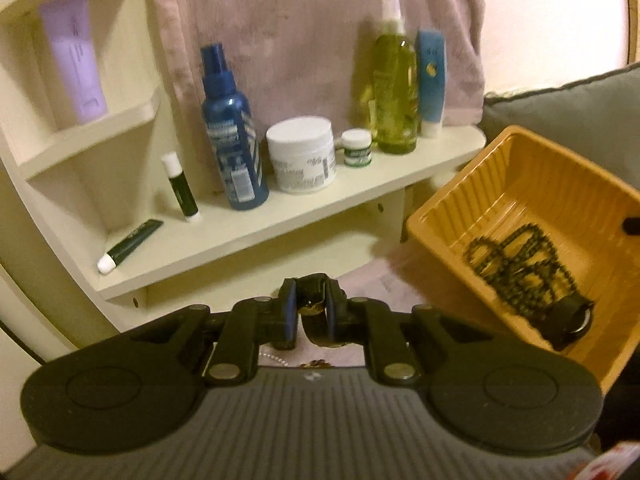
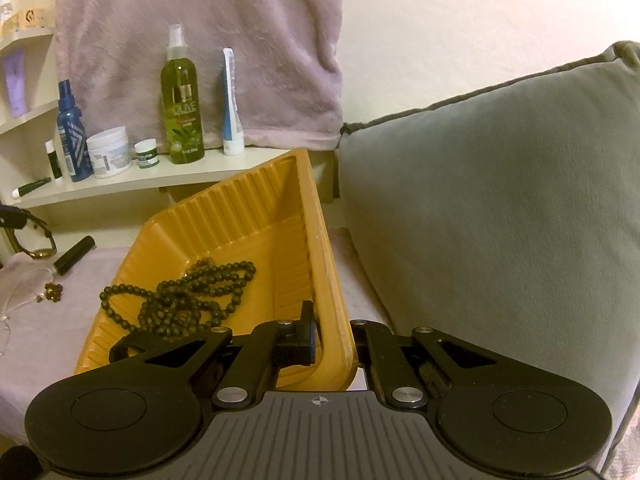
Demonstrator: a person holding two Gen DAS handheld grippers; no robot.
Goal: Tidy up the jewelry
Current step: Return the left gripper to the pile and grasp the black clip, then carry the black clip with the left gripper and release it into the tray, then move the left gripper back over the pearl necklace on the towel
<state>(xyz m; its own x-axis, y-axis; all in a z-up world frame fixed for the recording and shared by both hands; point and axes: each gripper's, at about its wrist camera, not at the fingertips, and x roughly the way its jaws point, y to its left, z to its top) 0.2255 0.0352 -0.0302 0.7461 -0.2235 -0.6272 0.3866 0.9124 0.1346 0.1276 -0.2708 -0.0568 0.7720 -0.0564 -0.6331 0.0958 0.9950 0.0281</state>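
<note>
Left wrist view: your left gripper (image 1: 311, 312) pinches a dark watch strap with gold fittings (image 1: 314, 300), held clear of the bed cover.
Orange tray (image 1: 440, 216): tilted at right, holding a dark bead necklace (image 1: 516, 264) and a black watch (image 1: 572, 320).
Right wrist view: your right gripper (image 2: 334, 344) is clamped on the tray's near wall (image 2: 336, 320).
Tray contents: the bead necklace (image 2: 188, 292) heaped on the floor.
Shelf (image 2: 168, 176): bottles, jars.

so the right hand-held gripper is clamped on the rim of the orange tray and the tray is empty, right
Not quite: the right hand-held gripper is clamped on the orange tray rim, but the tray isn't empty. A dark bead necklace lies inside, as the right wrist view shows.
</note>
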